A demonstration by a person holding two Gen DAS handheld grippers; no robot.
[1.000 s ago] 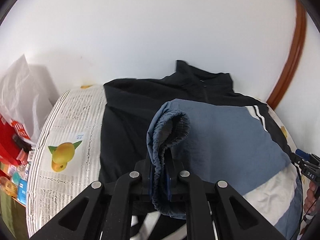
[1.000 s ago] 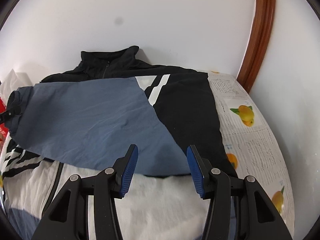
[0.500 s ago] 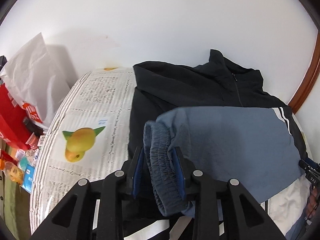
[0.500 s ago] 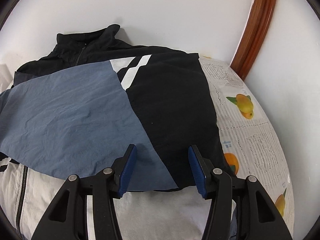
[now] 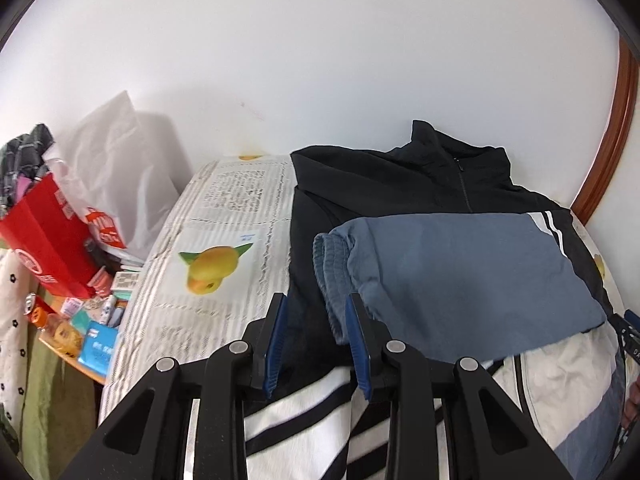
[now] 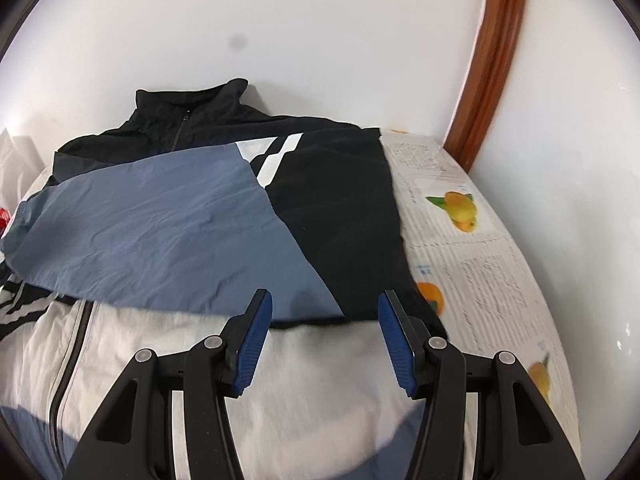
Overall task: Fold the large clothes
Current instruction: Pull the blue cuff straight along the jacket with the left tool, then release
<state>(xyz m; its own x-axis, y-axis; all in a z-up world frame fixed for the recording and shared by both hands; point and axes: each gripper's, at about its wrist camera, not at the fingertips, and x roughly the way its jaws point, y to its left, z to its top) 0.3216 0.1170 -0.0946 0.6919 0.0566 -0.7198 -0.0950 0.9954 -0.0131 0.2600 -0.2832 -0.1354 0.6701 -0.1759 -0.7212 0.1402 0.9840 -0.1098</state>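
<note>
A black, blue and white track jacket [image 5: 400,184] lies front up on a table with a newspaper-print cloth [image 5: 224,208]. Its blue sleeve [image 5: 460,272] is folded flat across the chest, with the ribbed cuff [image 5: 332,264] at the jacket's left side. My left gripper [image 5: 316,312] is open just behind the cuff; the cuff's lower end lies loose between the blue pads. In the right wrist view the jacket [image 6: 344,208] and the sleeve [image 6: 160,220] fill the table. My right gripper [image 6: 324,308] hangs open over the white lower front, holding nothing.
A white wall stands right behind the collar. A brown wooden frame [image 6: 492,60] rises at the back right. Left of the table a red bag [image 5: 48,240], a white plastic bag [image 5: 116,176] and several small packets [image 5: 92,320] crowd a lower surface. Bare cloth [image 6: 480,264] flanks the jacket.
My left gripper let go of the cuff, opened, and drew back and left; the sleeve settled flat on the chest. The right gripper shifted a little over the jacket, still open.
</note>
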